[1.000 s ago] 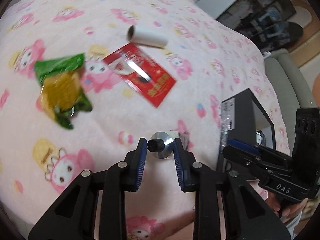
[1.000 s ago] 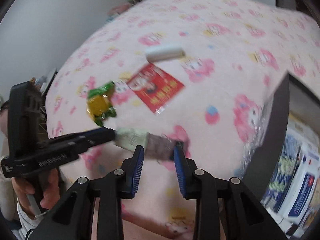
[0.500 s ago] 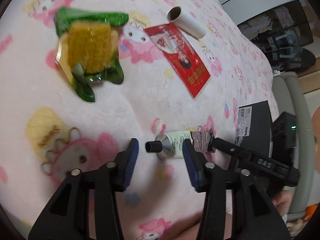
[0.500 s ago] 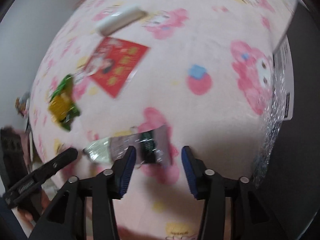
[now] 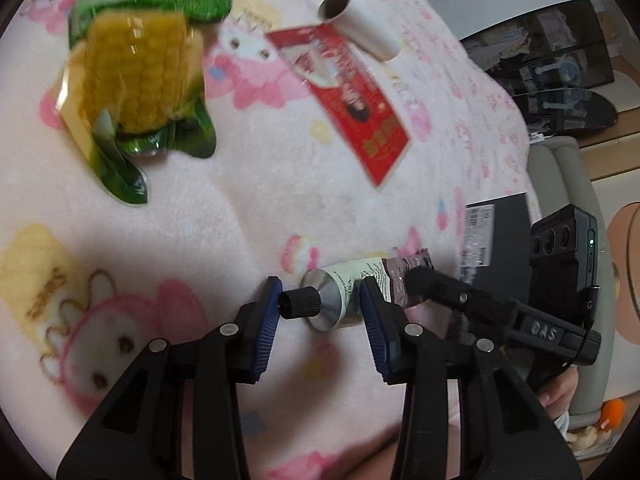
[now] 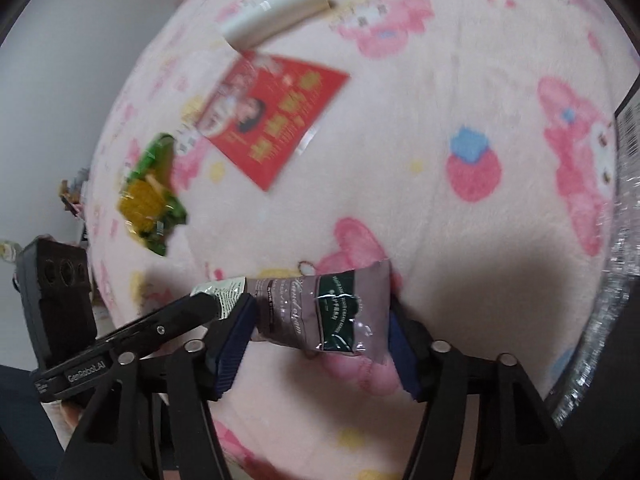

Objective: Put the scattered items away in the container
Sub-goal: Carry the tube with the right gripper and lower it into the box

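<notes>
Crimped metal hand-cream tube lying on pink blanket; left gripper, right gripper both straddling it, jaws apart (neither clamping); closing one squarely suffices.

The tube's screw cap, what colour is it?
Black, on the tube; its cap shows best in the left wrist view.

The right gripper stood with its blue-padded jaws spread wide around the crimped end of a mauve-and-green hand cream tube lying on the pink cartoon-print fleece blanket. The left gripper's black finger overlapped the tube's pale end. Farther off lay a red printed packet, a green-and-yellow corn pouch and a white cardboard roll.
</notes>
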Demonstrator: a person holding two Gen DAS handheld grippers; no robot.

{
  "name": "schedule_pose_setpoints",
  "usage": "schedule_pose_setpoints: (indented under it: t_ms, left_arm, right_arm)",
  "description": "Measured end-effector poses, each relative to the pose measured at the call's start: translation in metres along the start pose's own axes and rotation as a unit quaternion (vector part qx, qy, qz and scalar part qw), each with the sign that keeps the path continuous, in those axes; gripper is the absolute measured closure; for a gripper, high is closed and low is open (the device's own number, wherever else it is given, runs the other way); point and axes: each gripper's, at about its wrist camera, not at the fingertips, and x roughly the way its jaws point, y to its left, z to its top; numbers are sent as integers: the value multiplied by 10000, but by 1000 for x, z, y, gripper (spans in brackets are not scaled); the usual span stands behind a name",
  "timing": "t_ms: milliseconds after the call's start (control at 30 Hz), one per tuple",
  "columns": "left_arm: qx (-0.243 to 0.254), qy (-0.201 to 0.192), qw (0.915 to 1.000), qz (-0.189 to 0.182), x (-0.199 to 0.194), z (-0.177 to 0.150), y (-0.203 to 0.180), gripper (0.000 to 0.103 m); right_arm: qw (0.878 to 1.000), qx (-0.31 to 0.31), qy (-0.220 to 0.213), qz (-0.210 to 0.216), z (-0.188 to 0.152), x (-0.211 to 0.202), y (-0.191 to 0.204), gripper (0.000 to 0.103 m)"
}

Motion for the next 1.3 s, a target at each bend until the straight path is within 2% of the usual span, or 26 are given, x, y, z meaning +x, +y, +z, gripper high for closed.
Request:
schedule_pose_setpoints:
  t_ms: [133,267,400,533,700,800,933,967,1000,1133,1233,1300]
  left_arm:
    - [301,-151,9992,-215,-29,-2,-31,62]
    - [865,-189,9953,-390,-53,-6,-86,62]
    - [1345,-149,9891,-576,-59,-11,-148,61]
    - [1678,236,9816,-878,-32,-17,-215,61]
    - [2050,925,9696,-962,43,-31,-296,61]
    - [2118,1330,9630,-1004,95,-38,-331,61]
    - [2351,1438,9577,-829,144,-58,-363,61]
    - [2409,1418,9572,-752,155,-64,-365,59]
    - [2415,1447,9570,-699,164,-68,-363,55]
    - [2208,1624,9598,-605,182,-73,-339,55]
    - [2125,1607,9624,-524,181,-69,-329,55]
    - [2236,1470,9625,-446,176,-69,-332,54]
  right_arm:
    - [9987,-226,-451,62,-9,-43,15,56]
    - [9928,-526,-1077,-5,-26,-103,26,56]
    - [9841,-664,-1639,-188,-45,-169,20,56]
    - [9755,-645,-2045,-489,-66,-232,-10,56]
    - [9696,-250,-2270,-881,-93,-286,-87,56]
    - [9671,104,-2357,-947,-110,-303,-140,56]
    - [9607,796,-2506,-889,-136,-311,-212,56]
    - [9599,942,-2483,-895,-138,-308,-222,56]
    - [9598,1062,-2432,-919,-139,-305,-230,56]
    - [9638,1411,-2039,-985,-133,-281,-245,55]
    - [9684,1401,-1829,-952,-129,-265,-243,56]
    - [9697,1371,-1778,-966,-128,-260,-240,56]
